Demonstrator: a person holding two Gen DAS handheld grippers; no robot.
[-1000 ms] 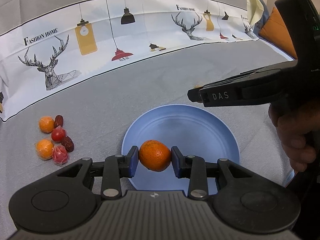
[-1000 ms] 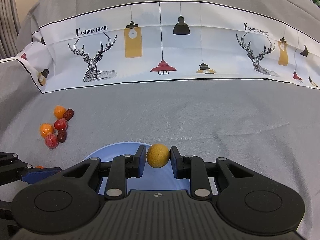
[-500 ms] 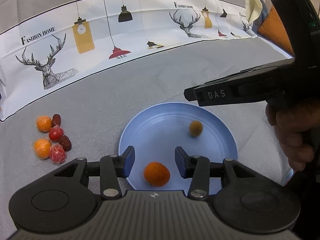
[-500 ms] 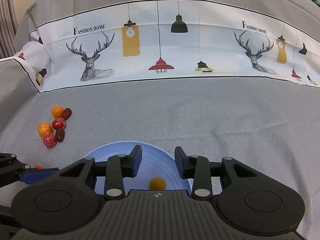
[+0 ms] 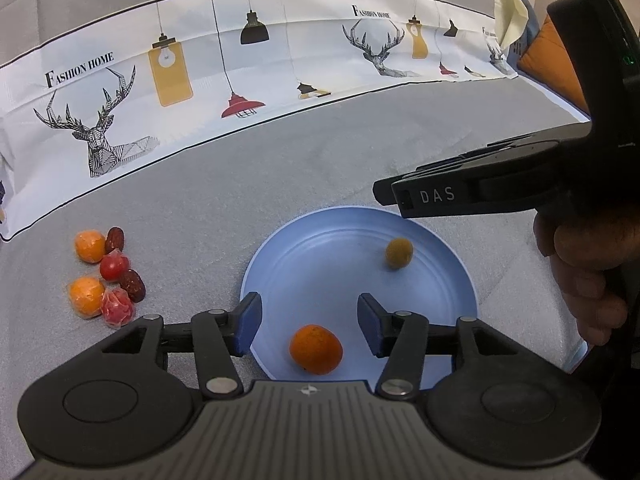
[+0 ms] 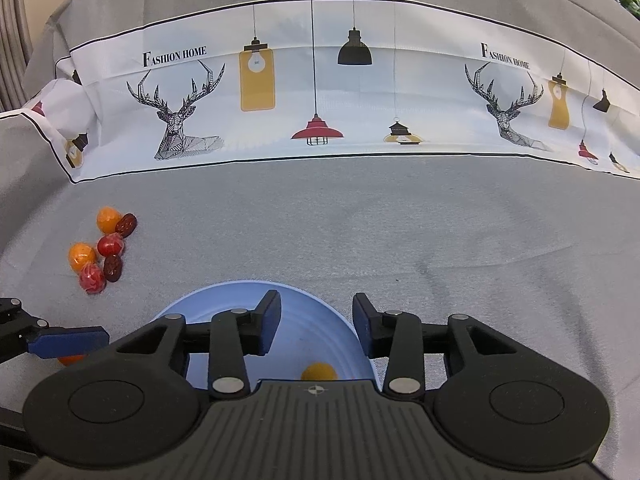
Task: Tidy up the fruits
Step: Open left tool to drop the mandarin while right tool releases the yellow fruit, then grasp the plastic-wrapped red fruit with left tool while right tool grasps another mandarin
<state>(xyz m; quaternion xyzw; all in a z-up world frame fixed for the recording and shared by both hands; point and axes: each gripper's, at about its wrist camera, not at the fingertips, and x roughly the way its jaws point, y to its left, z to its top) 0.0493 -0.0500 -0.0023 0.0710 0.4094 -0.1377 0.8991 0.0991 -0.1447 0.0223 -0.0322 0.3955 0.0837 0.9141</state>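
Left wrist view: both drops done. My left gripper (image 5: 308, 318) and right gripper (image 6: 316, 326) just opened, empty. Orange (image 5: 316, 349) and yellow fruit (image 5: 399, 253) now on blue plate (image 5: 320, 240). Six-fruit pile (image 5: 105, 276) is next.

Both grippers are built of black plastic: the left gripper (image 5: 308, 322) and right gripper (image 6: 314, 322) carry blue-padded fingers (image 5: 248, 322), silver pivot screws, ribbed grey housings. "DAS" is printed on the right one's side.
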